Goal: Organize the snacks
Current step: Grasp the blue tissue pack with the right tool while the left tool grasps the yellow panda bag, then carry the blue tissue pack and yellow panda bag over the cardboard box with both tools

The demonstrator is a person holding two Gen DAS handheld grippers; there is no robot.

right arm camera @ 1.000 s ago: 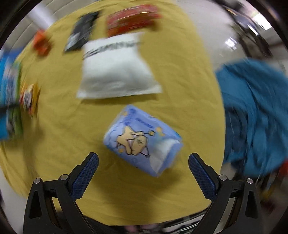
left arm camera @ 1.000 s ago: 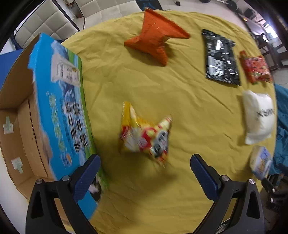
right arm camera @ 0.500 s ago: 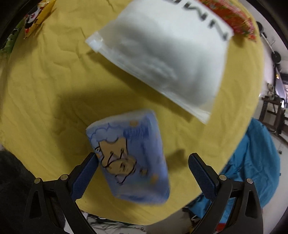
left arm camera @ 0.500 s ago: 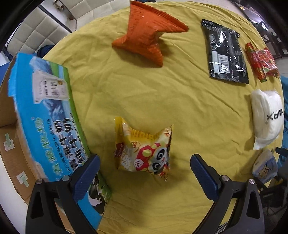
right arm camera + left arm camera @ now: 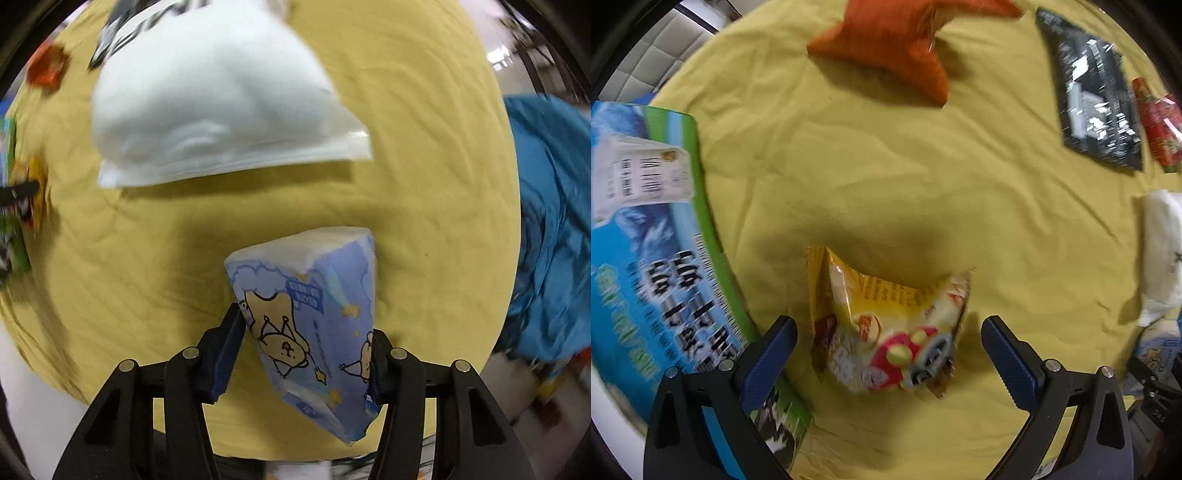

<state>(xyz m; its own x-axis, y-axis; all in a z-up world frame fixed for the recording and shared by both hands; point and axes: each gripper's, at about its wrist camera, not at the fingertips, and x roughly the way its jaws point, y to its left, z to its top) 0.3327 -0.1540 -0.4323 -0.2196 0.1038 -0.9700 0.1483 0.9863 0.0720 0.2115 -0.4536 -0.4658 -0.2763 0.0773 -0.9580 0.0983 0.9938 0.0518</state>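
Note:
A yellow snack bag (image 5: pixel 886 328) with a cartoon face stands on the yellow tablecloth (image 5: pixel 886 177), between the blue pads of my open left gripper (image 5: pixel 886 339). The printed blue cardboard box (image 5: pixel 646 258) lies just to its left. My right gripper (image 5: pixel 306 343) is shut on a light blue packet (image 5: pixel 314 317) with bear drawings, its pads pressing both sides. Behind that packet rests a white pouch (image 5: pixel 221 103). The same blue packet (image 5: pixel 1156 339) shows at the right edge of the left wrist view.
An orange bag (image 5: pixel 905 40), a black packet (image 5: pixel 1093 92) and a red packet (image 5: pixel 1160 125) lie at the far side of the table. The white pouch (image 5: pixel 1163 251) sits at the right. Blue cloth (image 5: pixel 550 221) hangs beyond the table's right edge.
My right gripper has shut on the light blue packet. My left gripper has come closer to the yellow snack bag, which now sits between its open fingers.

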